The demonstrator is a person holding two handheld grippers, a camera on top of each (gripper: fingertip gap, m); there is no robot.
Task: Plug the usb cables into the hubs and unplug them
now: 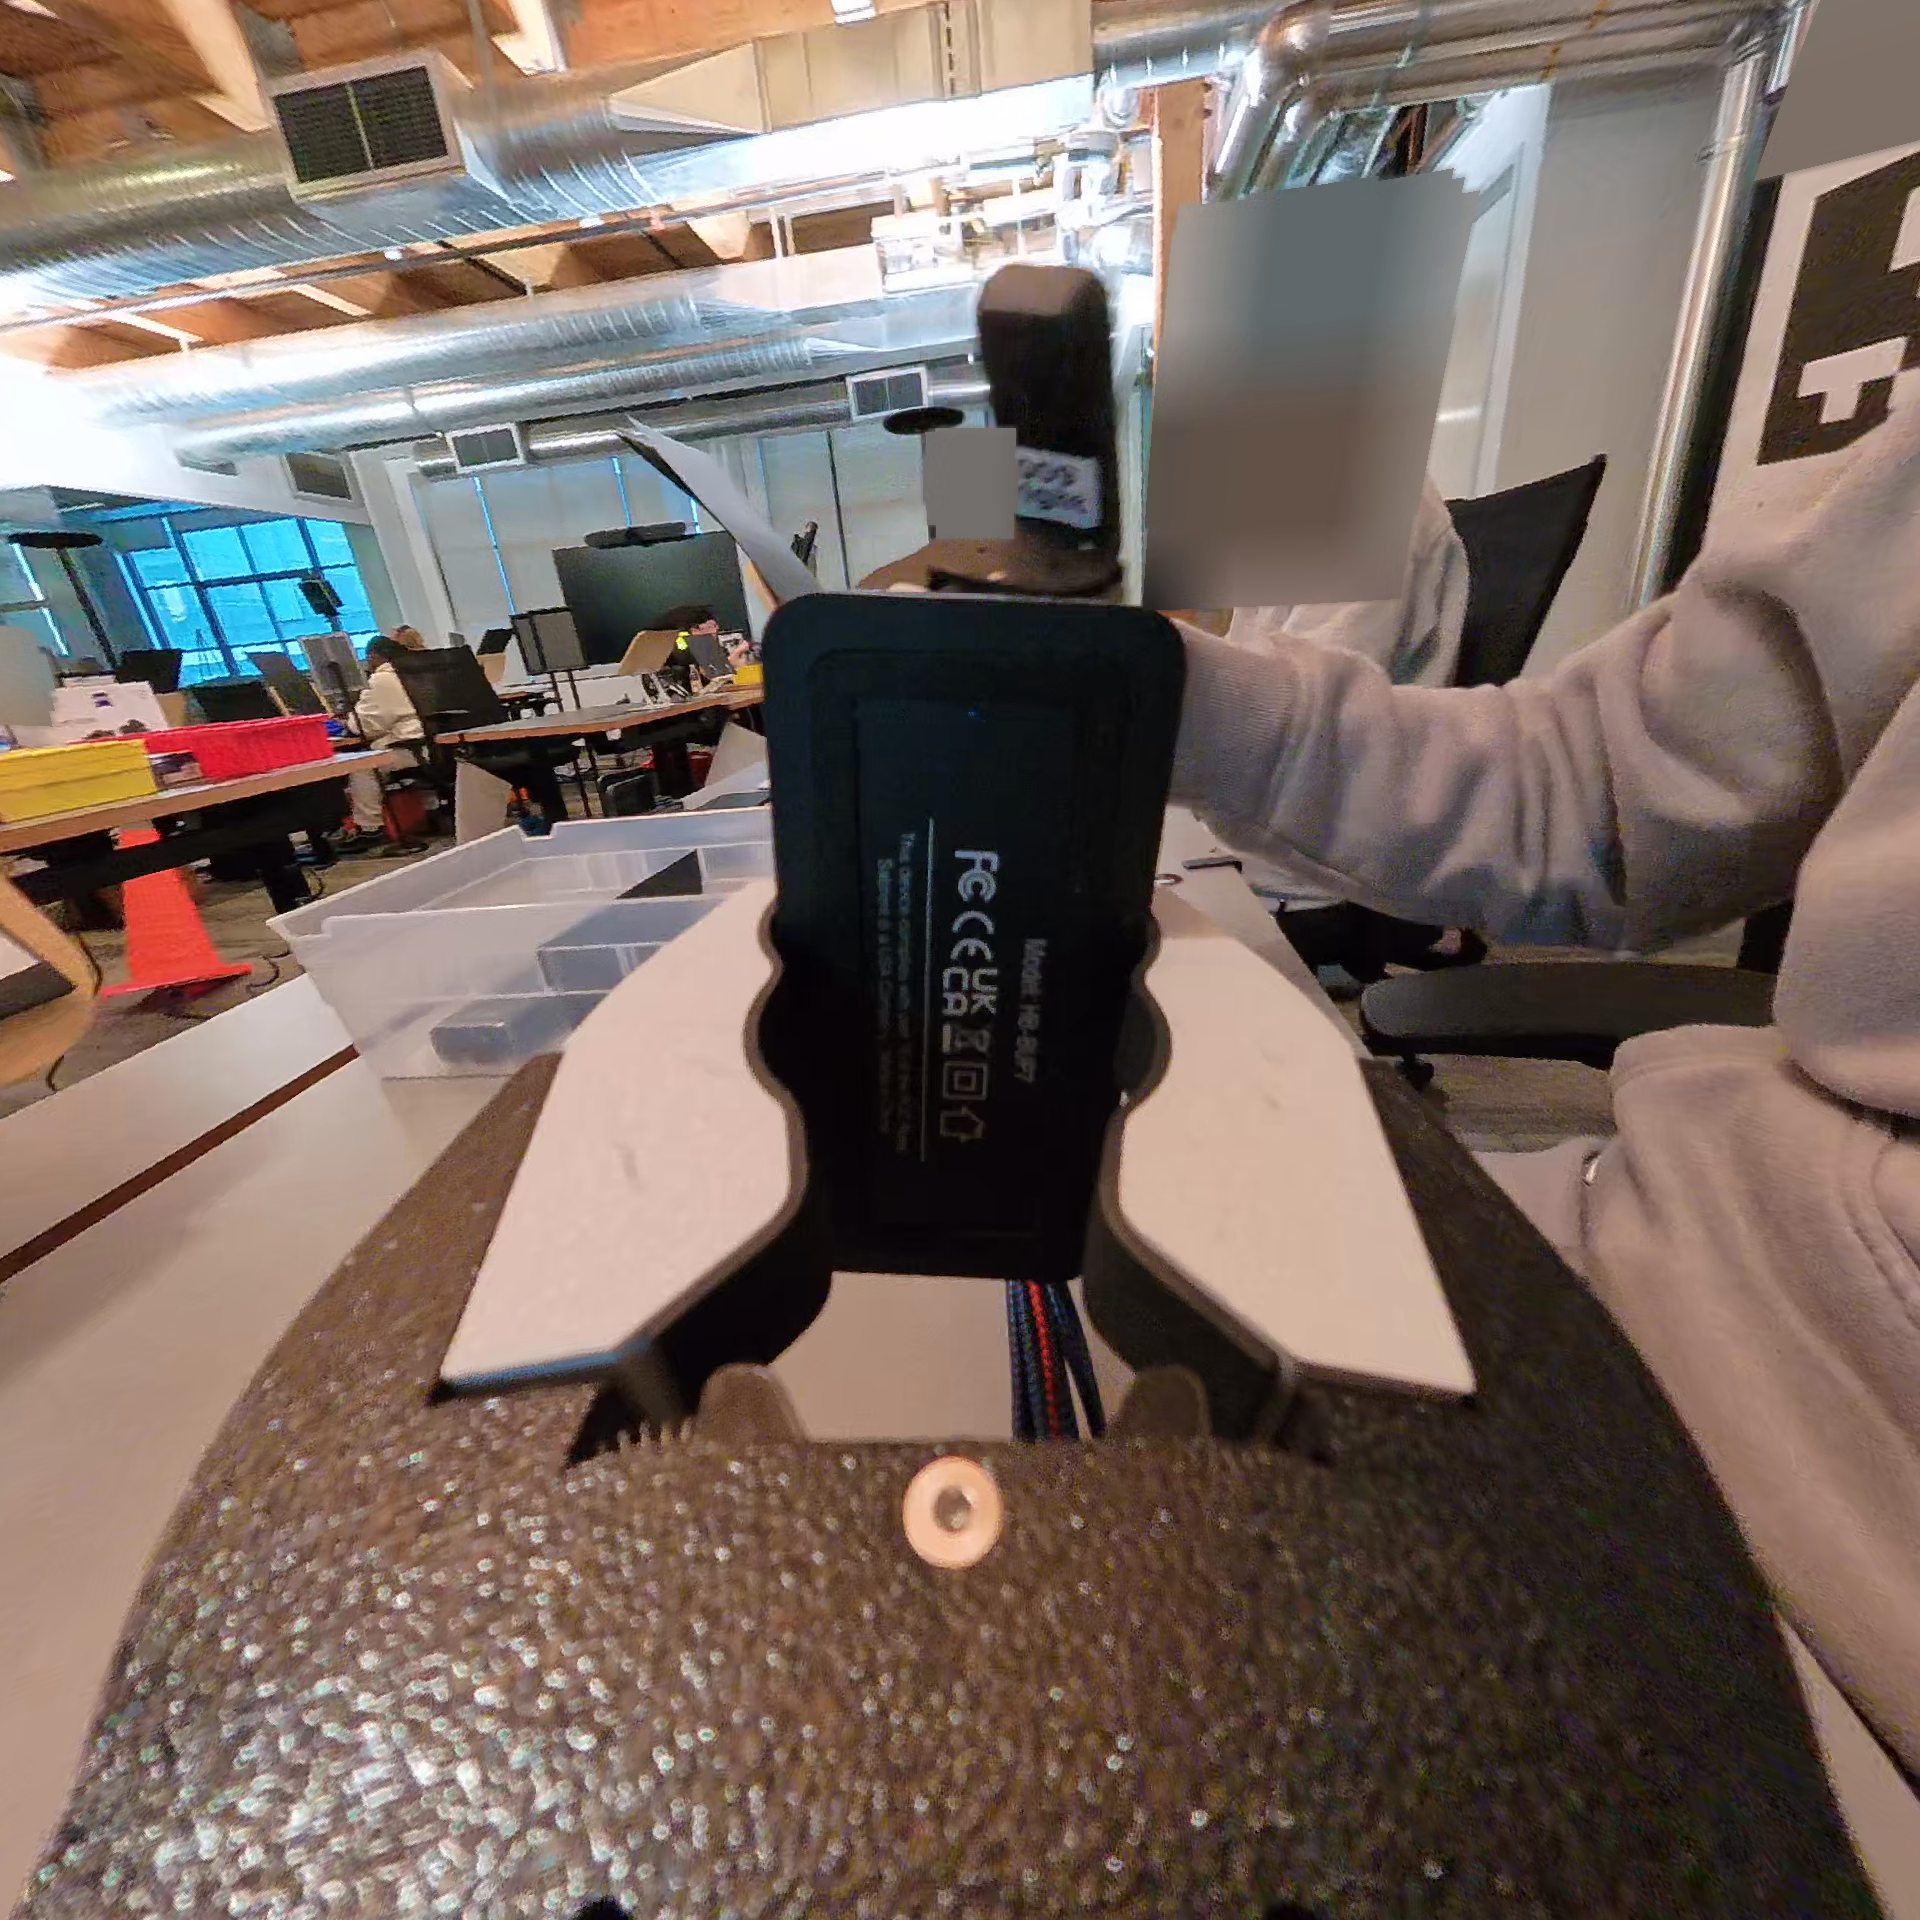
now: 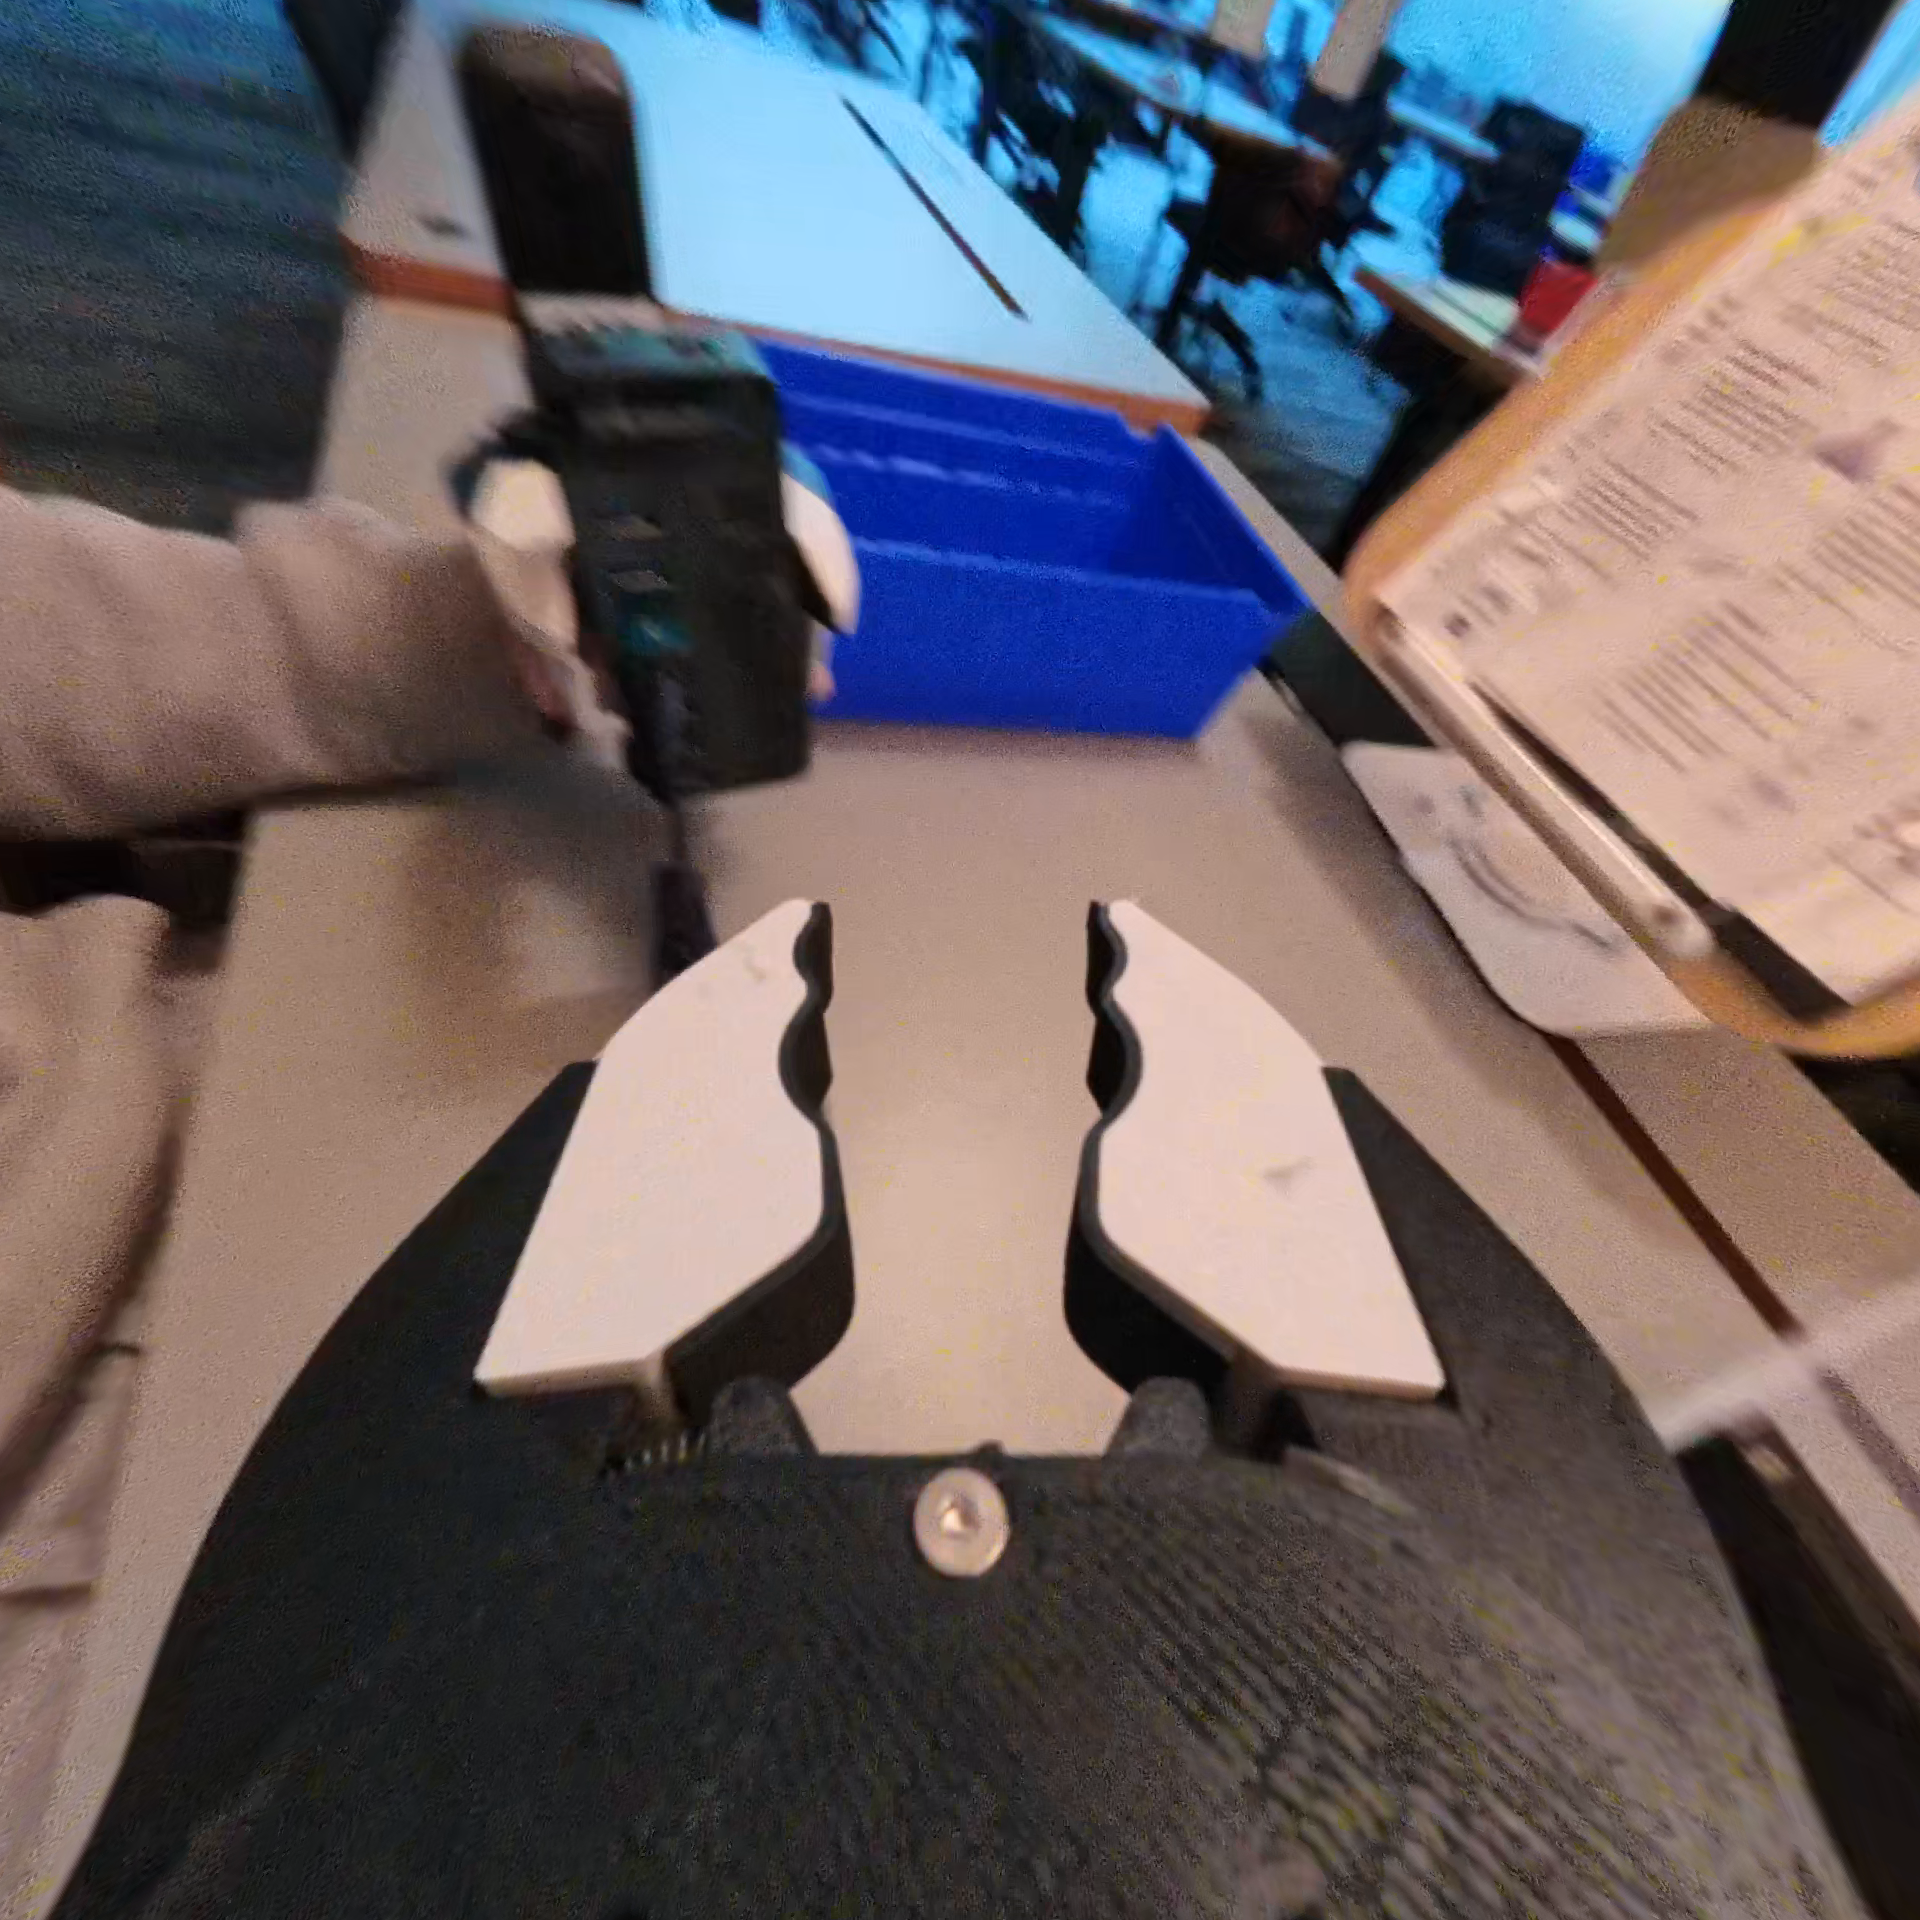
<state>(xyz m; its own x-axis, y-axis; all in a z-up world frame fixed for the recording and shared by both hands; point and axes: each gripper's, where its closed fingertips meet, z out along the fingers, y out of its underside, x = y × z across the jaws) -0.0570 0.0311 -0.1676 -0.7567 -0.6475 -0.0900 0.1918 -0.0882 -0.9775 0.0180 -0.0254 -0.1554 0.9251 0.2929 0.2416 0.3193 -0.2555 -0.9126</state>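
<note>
The left gripper (image 1: 961, 925) is clamped on the black USB hub (image 1: 966, 935), holding it upright above the grey table (image 1: 187, 1226), its back side facing the camera. Braided cables (image 1: 1049, 1361) hang from the hub's lower end. The right gripper (image 2: 958, 914) hovers empty, fingers apart, near the hub, with a blue bin (image 2: 1039, 582) beyond it.

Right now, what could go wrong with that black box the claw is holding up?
The left claw grips only the hub's lower half, so it might tip or slip when a plug is pushed in. The braided cables run back between the fingers and could get pinched or tugged. The right claw is open and empty, and its view is blurred, so it may misjudge its approach.
</note>
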